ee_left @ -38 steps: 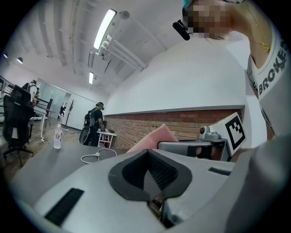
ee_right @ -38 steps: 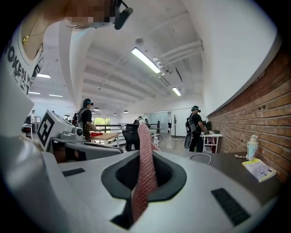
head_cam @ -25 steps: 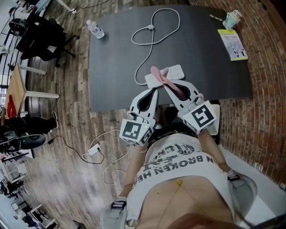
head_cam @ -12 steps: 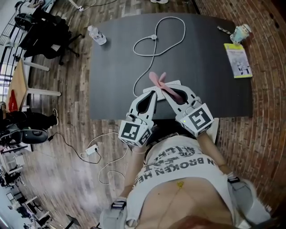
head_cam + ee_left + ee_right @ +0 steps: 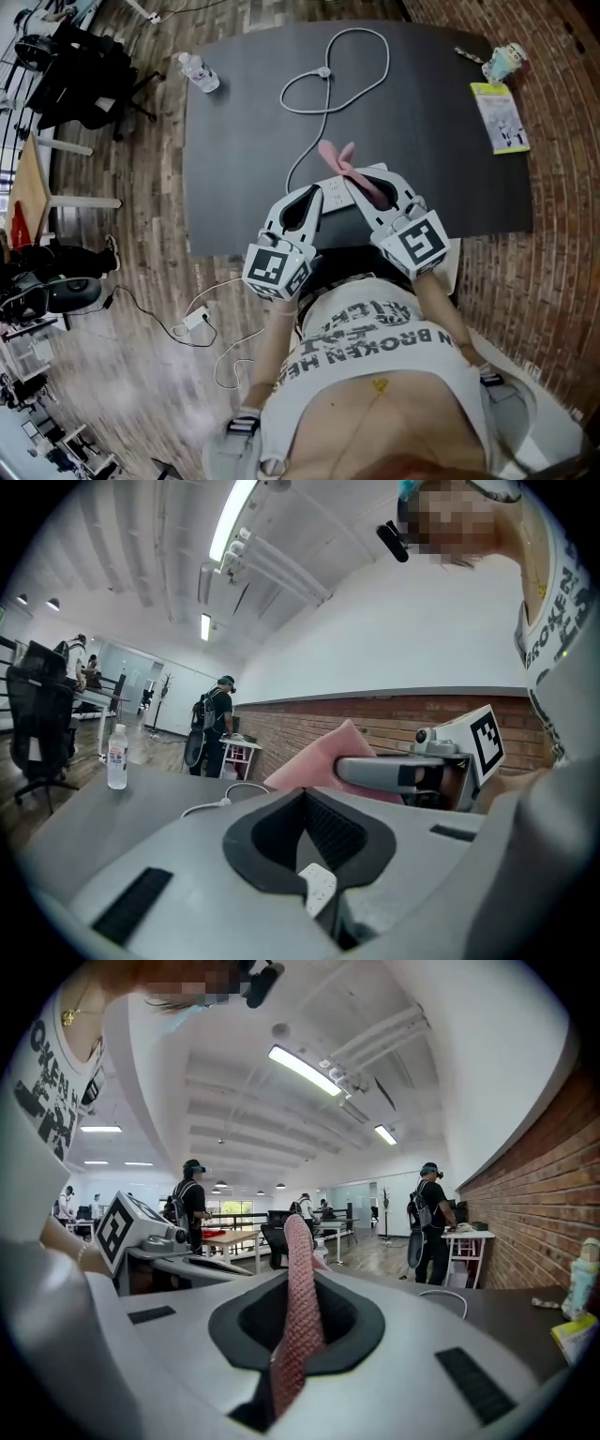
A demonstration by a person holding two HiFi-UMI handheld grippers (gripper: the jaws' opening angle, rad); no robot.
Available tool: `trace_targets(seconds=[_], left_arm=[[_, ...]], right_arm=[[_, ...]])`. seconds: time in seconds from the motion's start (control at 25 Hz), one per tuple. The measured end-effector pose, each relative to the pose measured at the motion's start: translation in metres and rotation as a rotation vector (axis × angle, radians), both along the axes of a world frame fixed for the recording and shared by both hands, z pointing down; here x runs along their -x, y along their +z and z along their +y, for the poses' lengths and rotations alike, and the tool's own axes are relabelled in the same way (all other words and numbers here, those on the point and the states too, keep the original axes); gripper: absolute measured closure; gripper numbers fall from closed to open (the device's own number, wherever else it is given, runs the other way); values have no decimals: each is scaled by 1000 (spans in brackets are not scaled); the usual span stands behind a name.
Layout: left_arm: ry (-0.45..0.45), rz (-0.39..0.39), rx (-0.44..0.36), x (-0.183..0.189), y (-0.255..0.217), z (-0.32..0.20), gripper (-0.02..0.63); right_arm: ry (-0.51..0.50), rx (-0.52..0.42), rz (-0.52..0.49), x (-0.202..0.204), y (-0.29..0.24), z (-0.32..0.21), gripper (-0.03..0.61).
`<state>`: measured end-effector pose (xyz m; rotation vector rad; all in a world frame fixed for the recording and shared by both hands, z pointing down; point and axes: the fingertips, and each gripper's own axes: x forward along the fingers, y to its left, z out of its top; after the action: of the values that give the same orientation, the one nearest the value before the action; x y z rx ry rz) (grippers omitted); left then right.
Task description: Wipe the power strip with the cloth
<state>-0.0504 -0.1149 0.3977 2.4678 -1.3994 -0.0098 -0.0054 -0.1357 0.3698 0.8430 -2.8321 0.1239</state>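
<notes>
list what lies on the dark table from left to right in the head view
bottle → cable → booklet. Left out: the cloth and power strip sit under the cable's span, and the cup is above the booklet.

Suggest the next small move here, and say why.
Probably lower the right gripper so the cloth lies flat on the power strip, ready for a stroke. That gripper is shut on the cloth, which sticks up past its tips instead of lying flat. The left gripper is shut on the strip, so it looks steadied for wiping.
</notes>
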Motion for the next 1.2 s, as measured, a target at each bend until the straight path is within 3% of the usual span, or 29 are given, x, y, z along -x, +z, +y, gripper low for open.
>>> trace_targets(seconds=[0.24,0.52,0.8,1.2], left_arm=[[55,-8,38,26,38,3,609],[118,-19,166,32,95,15,579],[192,-129,296,21,151,21,477],[249,-361,450,11,228,25,363]], right_arm=[[84,-10,41,9,28,-5,561],[124,33,62,11,54,-6,561],[70,109,139,19,94,-12,561],[-46,131,330,37,152,-16,561]])
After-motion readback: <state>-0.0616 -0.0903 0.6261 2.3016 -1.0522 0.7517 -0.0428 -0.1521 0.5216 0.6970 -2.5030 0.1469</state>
